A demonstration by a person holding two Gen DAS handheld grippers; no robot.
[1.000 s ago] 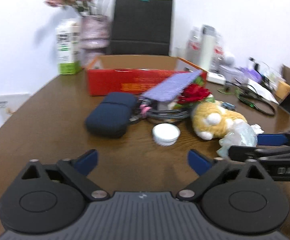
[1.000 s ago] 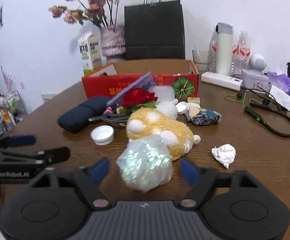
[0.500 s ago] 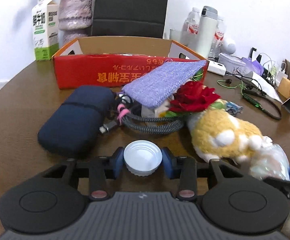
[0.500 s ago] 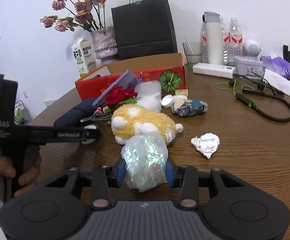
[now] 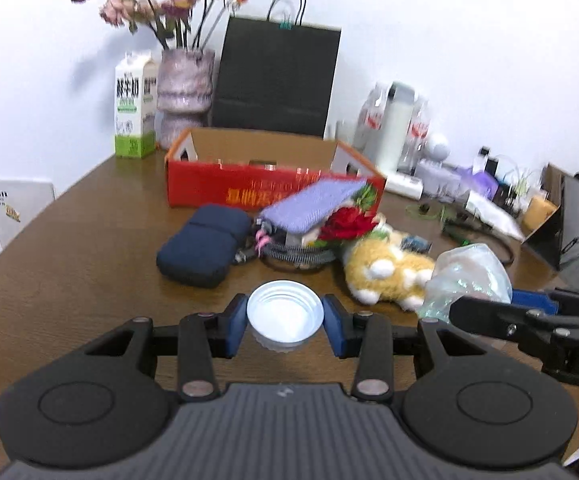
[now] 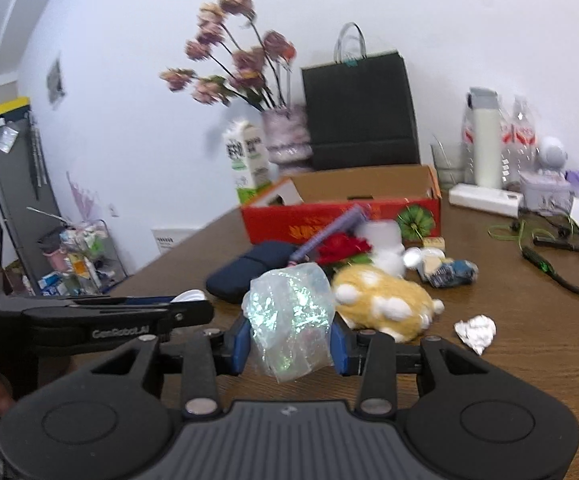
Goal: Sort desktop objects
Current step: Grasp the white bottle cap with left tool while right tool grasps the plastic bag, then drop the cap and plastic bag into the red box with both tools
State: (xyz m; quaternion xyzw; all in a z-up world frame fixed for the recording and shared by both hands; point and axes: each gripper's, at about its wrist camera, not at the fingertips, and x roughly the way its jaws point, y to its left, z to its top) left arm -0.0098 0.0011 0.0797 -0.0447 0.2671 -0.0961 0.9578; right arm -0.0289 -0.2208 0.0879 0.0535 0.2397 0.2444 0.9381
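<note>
Now my left tool (image 5: 285,322) pinches the light, rigid white cap (image 5: 285,317) by its rim; my right tool (image 6: 288,340) squeezes a soft, crinkly plastic bag (image 6: 289,312).

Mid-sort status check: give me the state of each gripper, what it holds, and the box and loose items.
left gripper: shut on white cap
white cap: held, open side up
right gripper: shut on plastic bag
plastic bag: crumpled, gripped
red cardboard box: open at the top
plush toy: lying on table
navy case: closed, on table
paper wad: crumpled, on table
</note>
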